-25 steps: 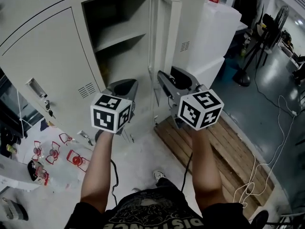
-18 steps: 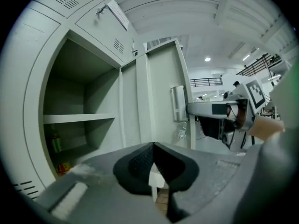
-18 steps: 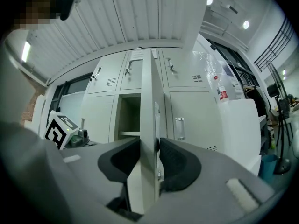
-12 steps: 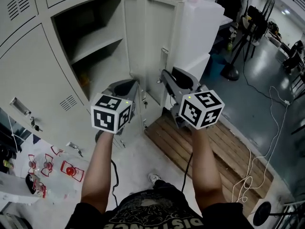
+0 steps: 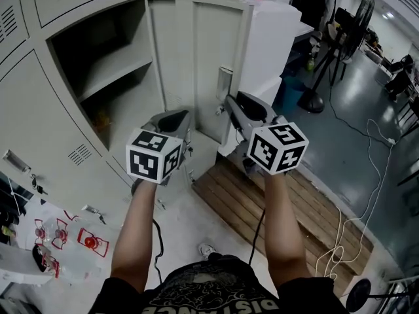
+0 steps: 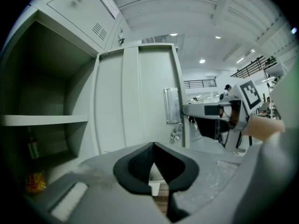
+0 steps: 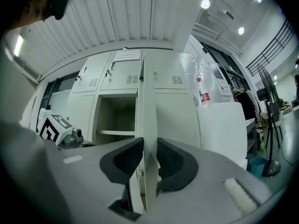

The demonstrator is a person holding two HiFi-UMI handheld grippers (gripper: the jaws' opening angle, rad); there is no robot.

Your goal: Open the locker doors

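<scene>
Right gripper (image 7: 149,146): jaws, having just been closing, are pinching the free edge of the locker door (image 7: 148,101); only this view is showing the door edge-on between the pads.
Left gripper (image 6: 153,146): pads are pressing together on nothing, pointing at the door's inner face.
Locker door: is standing swung open beside its compartment (image 5: 127,100), shown whole in the head view.
Shelf (image 6: 44,120): is crossing that compartment.
Pallet (image 5: 314,201): is lying on the floor, showing in the head view alone.

Door (image 7: 148,101) edge betw. R gripper (image 7: 150,157) jaws; shelf (image 7: 117,132) in locker (image 7: 117,111), L; bottle (image 7: 200,91) atop cabinet (image 7: 223,132), R.
</scene>
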